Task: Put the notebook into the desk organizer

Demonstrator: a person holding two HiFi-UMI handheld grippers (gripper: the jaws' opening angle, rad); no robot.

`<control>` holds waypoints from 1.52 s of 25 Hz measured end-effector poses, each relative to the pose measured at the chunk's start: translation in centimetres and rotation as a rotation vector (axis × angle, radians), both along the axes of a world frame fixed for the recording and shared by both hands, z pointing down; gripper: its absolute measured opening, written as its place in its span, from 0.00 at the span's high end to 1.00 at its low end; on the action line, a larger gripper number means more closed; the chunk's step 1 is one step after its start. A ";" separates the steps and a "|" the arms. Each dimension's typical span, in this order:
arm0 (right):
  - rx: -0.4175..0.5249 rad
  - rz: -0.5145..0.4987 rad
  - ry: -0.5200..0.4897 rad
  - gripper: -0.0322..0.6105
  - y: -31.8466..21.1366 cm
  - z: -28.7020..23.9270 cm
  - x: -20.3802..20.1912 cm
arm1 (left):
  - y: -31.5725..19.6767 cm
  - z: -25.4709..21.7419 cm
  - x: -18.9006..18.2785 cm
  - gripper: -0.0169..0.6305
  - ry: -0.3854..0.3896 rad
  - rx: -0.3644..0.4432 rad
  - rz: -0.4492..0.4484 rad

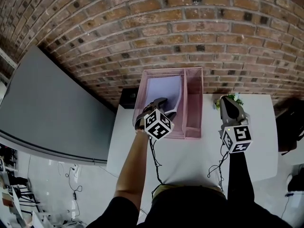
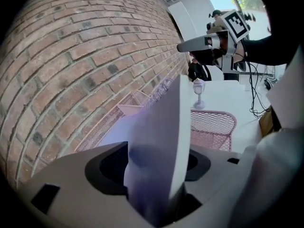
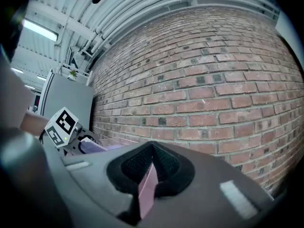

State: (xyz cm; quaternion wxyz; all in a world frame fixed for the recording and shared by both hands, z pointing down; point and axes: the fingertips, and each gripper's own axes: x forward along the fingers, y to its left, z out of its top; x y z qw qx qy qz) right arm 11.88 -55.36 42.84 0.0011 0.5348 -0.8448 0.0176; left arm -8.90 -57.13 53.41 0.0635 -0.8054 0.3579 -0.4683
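A pink mesh desk organizer (image 1: 194, 103) stands on the white table (image 1: 190, 156) against the brick wall. The lavender notebook (image 1: 164, 91) stands tilted in its wide left compartment. My left gripper (image 1: 159, 106) is at the notebook's near edge. In the left gripper view the notebook (image 2: 159, 141) passes between the jaws, and both dark pads stand a little apart from it, so the left gripper (image 2: 154, 170) is open. My right gripper (image 1: 228, 103) hovers to the right of the organizer, shut and holding nothing. Only a thin pink sliver shows between its pads in the right gripper view (image 3: 151, 170).
A small plant (image 1: 232, 98) sits just beyond the right gripper, and a stemmed glass holder (image 2: 198, 91) stands on the table past the organizer (image 2: 213, 127). A black box (image 1: 127, 99) lies behind the organizer's left corner. A grey panel (image 1: 52, 108) stands to the left. Cables (image 1: 156, 165) hang over the table's front edge.
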 end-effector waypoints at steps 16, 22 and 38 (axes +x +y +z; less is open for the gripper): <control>0.021 0.038 0.023 0.95 3.1 -0.9 3.2 | 1.4 0.5 1.5 0.39 0.160 -0.210 -0.012; 0.024 0.053 0.017 0.95 4.1 -1.1 4.2 | 2.1 0.1 1.9 0.37 0.185 -0.213 -0.023; 0.034 -0.002 0.016 0.95 6.7 -0.9 1.7 | 4.7 -1.5 0.6 0.36 0.223 -0.137 -0.084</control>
